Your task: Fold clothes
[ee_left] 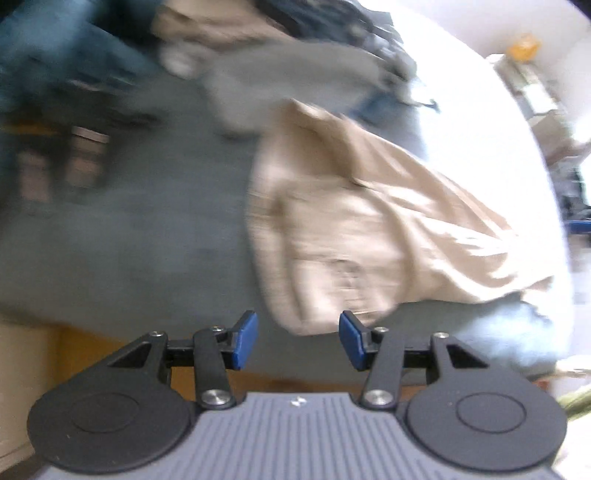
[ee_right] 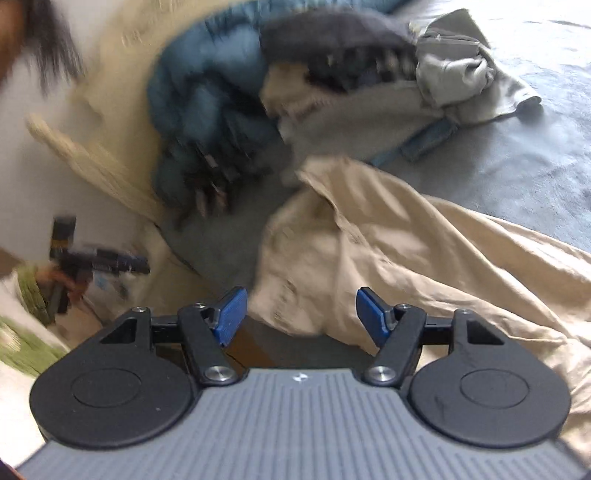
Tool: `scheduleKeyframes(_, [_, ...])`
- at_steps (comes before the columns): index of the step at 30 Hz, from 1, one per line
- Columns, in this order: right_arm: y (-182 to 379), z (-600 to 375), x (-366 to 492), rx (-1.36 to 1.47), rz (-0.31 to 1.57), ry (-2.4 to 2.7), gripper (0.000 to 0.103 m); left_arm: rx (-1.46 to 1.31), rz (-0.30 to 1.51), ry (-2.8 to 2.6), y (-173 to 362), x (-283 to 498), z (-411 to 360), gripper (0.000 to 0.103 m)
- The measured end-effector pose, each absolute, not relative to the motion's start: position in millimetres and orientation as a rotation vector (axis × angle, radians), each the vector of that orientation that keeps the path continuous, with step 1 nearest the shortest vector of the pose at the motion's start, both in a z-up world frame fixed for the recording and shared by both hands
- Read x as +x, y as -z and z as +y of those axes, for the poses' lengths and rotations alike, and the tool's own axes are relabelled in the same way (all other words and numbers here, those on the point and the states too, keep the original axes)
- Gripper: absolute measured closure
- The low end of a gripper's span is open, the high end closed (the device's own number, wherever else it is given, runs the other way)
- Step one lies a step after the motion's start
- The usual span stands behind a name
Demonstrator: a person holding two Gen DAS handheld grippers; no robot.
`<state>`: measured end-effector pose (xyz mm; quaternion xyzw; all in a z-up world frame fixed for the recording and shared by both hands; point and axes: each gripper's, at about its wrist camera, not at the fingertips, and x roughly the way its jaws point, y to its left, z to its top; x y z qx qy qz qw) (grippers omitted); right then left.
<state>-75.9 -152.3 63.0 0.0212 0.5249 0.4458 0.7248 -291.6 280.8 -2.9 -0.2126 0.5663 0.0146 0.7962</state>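
Left wrist view: the left tool (ee_left: 298, 339) hangs with its blue pads apart and nothing between them, just short of the near edge of a beige garment (ee_left: 369, 229). That garment, which looks like trousers, lies rumpled on a grey bed (ee_left: 129, 240), running from the near middle out to the right. Further off, a grey garment (ee_left: 288, 77) and a dark jumble of other clothes (ee_left: 332, 18) sit in a heap; the picture is blurred, so their number cannot be told.

Right wrist view: the right tool (ee_right: 302, 314) also has its pads apart and grips nothing; the crumpled near end of the beige garment (ee_right: 388, 258) lies just beyond the fingertips. Behind it the clothes (ee_right: 332, 48) are piled, with a blue garment (ee_right: 207, 103) on the left and a light grey garment (ee_right: 461, 74) on the right of the heap. At far left a hand holds the other tool, blurred.

Judging by this, the folding has barely begun: nothing here looks folded or stacked, the beige piece needs spreading flat first, and the whole heap remains.
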Motion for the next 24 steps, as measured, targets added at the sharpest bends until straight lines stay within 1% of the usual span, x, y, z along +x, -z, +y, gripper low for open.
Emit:
scheduleKeyframes(3, [-18.9,-112.3,-88.3,-0.140,1.132,-0.954,0.038,-0.502,1.206,0.049,57.0,-275.9,249.3,0.053])
scheduleKeyframes(6, [22.7,-77.1,-86.8,-0.215,1.121,-0.966,0.039,-0.518,1.225,0.038,88.2,-273.4,229.0,0.053])
scheduleKeyframes(12, [87.1,-26.3,-73.6,-0.385,1.052,-0.996,0.039,-0.615,1.181,-0.162,109.4,-290.0,225.3,0.053])
scheduleKeyframes(14, [103.6,-18.6,-70.4,-0.419,1.048,-1.008,0.040,-0.653,1.171,-0.232,107.8,-294.2,231.0,0.053])
scheduleKeyframes(17, [111.1,-19.2,-72.5,-0.406,1.044,-1.015,0.042,-0.713,1.136,-0.297,112.5,-296.7,231.5,0.049])
scheduleKeyframes(19, [108.9,-27.8,-76.8,-0.390,1.034,-1.017,0.042,-0.713,1.134,-0.332,121.8,-292.5,229.0,0.049])
scheduleKeyframes(20, [107.3,-32.7,-79.2,-0.397,1.024,-1.012,0.042,-0.712,1.134,-0.348,126.0,-290.7,227.5,0.052])
scheduleKeyframes(21, [106.4,-37.4,-81.0,-0.402,1.015,-1.007,0.042,-0.705,1.134,-0.358,128.9,-289.8,225.1,0.058])
scheduleKeyframes(23, [108.5,-45.3,-81.0,-0.402,1.007,-0.992,0.042,-0.705,1.145,-0.381,135.7,-288.4,220.7,0.089])
scheduleKeyframes(24, [109.5,-49.2,-80.9,-0.401,1.003,-0.985,0.043,-0.704,1.152,-0.401,139.1,-288.1,218.5,0.095])
